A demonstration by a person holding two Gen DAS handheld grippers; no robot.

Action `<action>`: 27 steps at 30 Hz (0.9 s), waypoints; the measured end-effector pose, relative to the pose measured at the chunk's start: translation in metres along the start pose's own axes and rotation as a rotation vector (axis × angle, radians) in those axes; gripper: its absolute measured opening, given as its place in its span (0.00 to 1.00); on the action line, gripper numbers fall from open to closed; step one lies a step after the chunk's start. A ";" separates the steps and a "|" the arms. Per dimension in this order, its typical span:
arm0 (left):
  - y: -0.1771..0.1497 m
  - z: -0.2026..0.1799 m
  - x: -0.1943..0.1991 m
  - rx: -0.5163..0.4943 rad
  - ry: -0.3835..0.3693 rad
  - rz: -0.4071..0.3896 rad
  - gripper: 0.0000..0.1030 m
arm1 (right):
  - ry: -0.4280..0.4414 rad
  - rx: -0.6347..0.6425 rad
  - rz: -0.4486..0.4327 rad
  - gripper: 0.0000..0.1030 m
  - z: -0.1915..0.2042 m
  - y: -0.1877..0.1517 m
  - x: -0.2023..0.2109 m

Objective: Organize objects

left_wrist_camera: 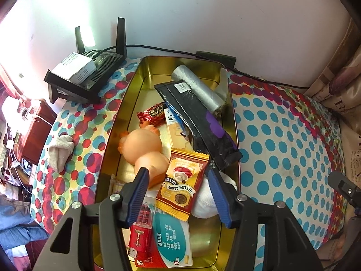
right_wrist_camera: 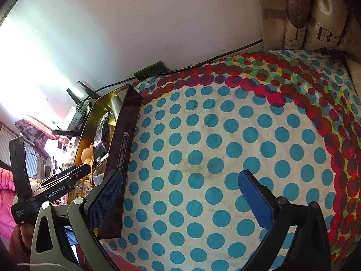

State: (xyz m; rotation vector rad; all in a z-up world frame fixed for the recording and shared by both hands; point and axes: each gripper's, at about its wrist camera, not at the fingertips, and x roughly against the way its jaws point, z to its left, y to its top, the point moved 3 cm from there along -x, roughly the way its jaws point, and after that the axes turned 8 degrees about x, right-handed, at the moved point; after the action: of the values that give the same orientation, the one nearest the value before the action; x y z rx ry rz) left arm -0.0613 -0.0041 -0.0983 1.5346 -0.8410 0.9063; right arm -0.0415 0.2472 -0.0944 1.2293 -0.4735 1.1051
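Observation:
A gold metal tin (left_wrist_camera: 144, 72) stands on the dotted cloth and holds several items: a coffee candy packet (left_wrist_camera: 183, 186), an orange rubber toy (left_wrist_camera: 144, 149), a black pouch (left_wrist_camera: 198, 117), a grey bag roll (left_wrist_camera: 198, 85), a red candy (left_wrist_camera: 151, 114) and a medicine box (left_wrist_camera: 173, 244). My left gripper (left_wrist_camera: 178, 180) is open just above the candy packet, one finger on each side of it. My right gripper (right_wrist_camera: 180, 194) is open and empty over the cloth, to the right of the tin (right_wrist_camera: 119, 171).
A black router (left_wrist_camera: 83, 74) stands behind the tin on the left. A small white sock (left_wrist_camera: 59, 150) lies left of the tin. A cable (left_wrist_camera: 259, 76) runs along the wall. A curtain (right_wrist_camera: 304, 11) hangs at the right. The dotted cloth (right_wrist_camera: 225, 146) spreads right of the tin.

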 end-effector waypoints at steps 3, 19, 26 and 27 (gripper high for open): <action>0.000 0.002 0.002 0.007 0.005 -0.005 0.54 | 0.007 0.004 0.005 1.00 0.002 0.000 -0.002; -0.001 0.007 0.013 0.069 -0.007 -0.008 0.56 | 0.019 0.026 0.012 1.00 0.015 0.005 -0.006; -0.004 0.005 0.018 0.060 -0.010 -0.013 0.58 | 0.027 0.045 0.011 1.00 0.025 0.007 -0.007; -0.005 0.005 0.019 0.058 -0.010 -0.014 0.58 | 0.029 0.047 0.011 1.00 0.026 0.007 -0.007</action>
State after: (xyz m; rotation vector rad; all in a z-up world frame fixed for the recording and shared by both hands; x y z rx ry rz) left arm -0.0478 -0.0087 -0.0840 1.5946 -0.8162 0.9203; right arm -0.0437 0.2200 -0.0883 1.2514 -0.4345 1.1481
